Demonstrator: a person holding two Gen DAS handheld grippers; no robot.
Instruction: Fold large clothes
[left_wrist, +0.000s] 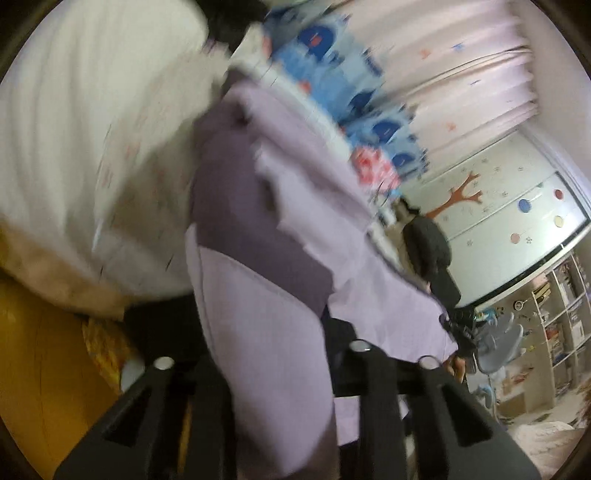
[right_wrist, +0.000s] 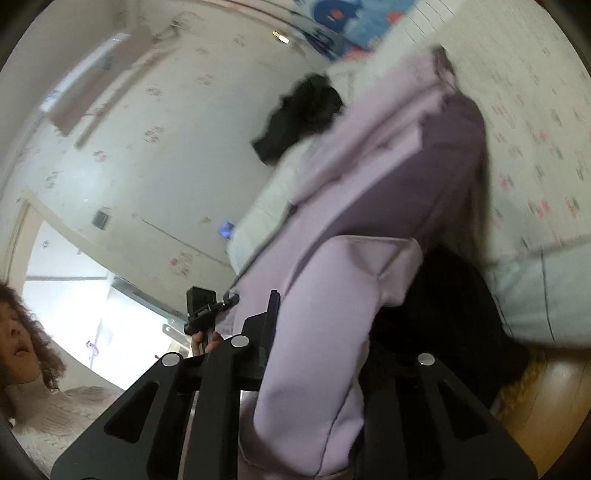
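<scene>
Bedroom, both views tilted and motion-blurred. White bedsheet (left_wrist: 85, 122) with small pink print on the left of the left wrist view; same sheet (right_wrist: 535, 110) on the right of the right wrist view. Blue patterned quilt (left_wrist: 354, 85) at the far side of the bed, pale pink curtain (left_wrist: 461, 81) behind it. Farther right, white wall board (left_wrist: 498, 206) with a brown tree decal and coloured dots, white shelving (left_wrist: 561, 317) below, and a person in dark clothes (left_wrist: 428, 247) standing in front of the board. Yellow-brown floor (left_wrist: 40, 369) at near left.

Lilac garment (left_wrist: 266, 332) with darker purple panels, bunched in folds, raised off the bed and stretched between the two tools. Left gripper (left_wrist: 280, 376) clamped on the garment, cloth passing between its black fingers (left_wrist: 207, 398) and spilling toward the camera. Right gripper (right_wrist: 314, 369) likewise closed on the garment (right_wrist: 325, 332), fabric wedged between the fingers (right_wrist: 218, 387) and hanging over them.

Right wrist view: cream wall (right_wrist: 155, 155) with faint pink marks, bright doorway (right_wrist: 74, 295) at lower left, dark clothing (right_wrist: 299, 114) lying on the far part of the bed, another dark mass (right_wrist: 443, 314) just beside the garment. Curly-haired person in a knit sweater (right_wrist: 26, 354) at near left. Other tool's black body (right_wrist: 201, 306) and a hand on it visible beyond the fingers.
</scene>
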